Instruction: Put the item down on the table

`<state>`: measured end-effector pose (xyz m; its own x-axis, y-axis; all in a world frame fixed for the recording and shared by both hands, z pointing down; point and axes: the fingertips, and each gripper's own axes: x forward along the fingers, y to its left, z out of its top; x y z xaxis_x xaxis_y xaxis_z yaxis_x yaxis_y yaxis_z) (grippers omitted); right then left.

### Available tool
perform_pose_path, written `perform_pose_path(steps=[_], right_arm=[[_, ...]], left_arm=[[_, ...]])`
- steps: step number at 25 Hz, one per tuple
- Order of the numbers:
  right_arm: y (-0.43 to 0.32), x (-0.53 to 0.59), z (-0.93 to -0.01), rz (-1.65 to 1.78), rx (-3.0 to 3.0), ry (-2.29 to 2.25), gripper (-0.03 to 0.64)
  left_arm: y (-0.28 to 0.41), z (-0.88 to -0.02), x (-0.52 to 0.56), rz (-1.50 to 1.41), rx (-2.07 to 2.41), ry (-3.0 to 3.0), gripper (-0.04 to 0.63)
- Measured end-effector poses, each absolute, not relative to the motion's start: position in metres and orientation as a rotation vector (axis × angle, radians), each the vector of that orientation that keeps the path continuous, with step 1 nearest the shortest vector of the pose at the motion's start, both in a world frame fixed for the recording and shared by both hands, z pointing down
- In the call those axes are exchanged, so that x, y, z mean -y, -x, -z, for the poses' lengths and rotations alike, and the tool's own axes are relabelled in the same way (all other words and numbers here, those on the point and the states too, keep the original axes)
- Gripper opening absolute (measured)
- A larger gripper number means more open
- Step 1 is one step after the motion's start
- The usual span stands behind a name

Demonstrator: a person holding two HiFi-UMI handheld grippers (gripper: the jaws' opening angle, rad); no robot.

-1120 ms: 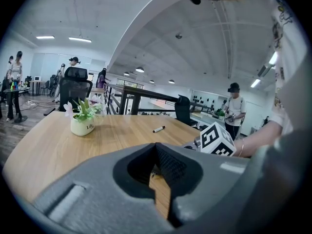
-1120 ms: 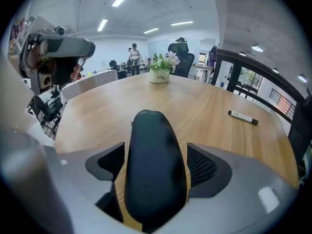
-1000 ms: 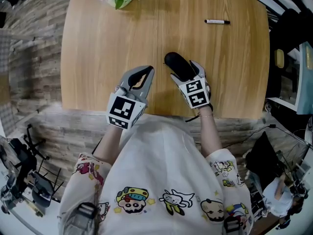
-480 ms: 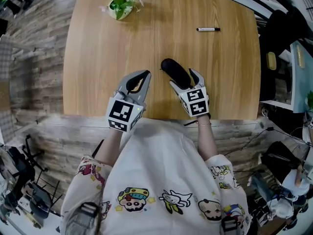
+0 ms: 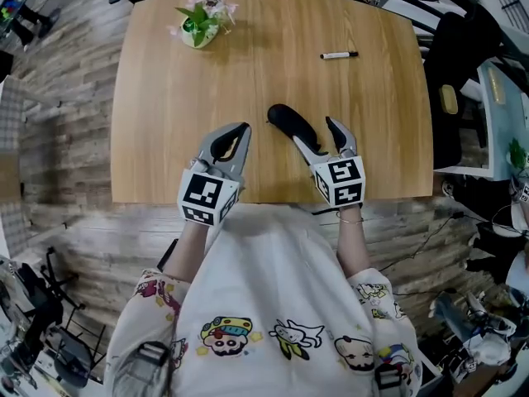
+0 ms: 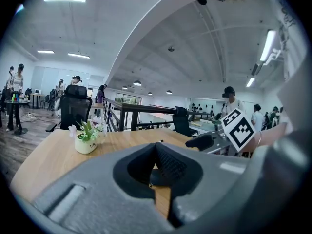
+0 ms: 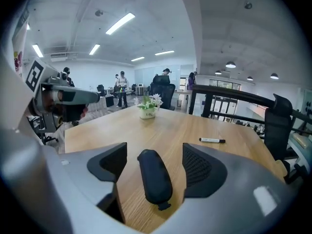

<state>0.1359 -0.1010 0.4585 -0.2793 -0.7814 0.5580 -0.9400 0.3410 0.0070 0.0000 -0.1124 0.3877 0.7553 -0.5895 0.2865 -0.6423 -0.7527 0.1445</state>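
The black oblong item (image 5: 287, 121) lies flat on the wooden tabletop (image 5: 165, 98), a little right of the middle and toward the near edge, its long axis running from far left to near right. The right hand-held gripper (image 5: 314, 132) is released from it. The jaws stand wide on either side of the item's near end and are closing, with bare wood showing between each pad and the item. The left hand-held gripper (image 5: 241, 129) sits just to the left of the item, over the near part of the tabletop. It is clenched, its jaw tips meeting with nothing between them. A marker pen (image 5: 339, 55) lies at the far right of the tabletop, and a small potted plant (image 5: 198, 25) stands at the far left corner.
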Motion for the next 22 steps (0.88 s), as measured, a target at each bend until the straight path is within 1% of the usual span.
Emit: perform_pose_path(steps=[9,16,22], right_arm=[[-0.141,0.094,-0.387,-0.42,2.318,-1.708,0.28],[-0.148,0.084,-0.365,-0.419,2.395,-1.809,0.15],[-0.154,0.076,-0.366,-0.425,2.407,-1.839,0.104]], left_arm=[[0.0,-0.372,0.11,-0.292,0.956,-2.749,0.0],[-0.003,-0.367,0.111,-0.288,0.935,-2.764,0.0],[-0.005,-0.37,0.114,-0.292,0.92,-2.758,0.0]])
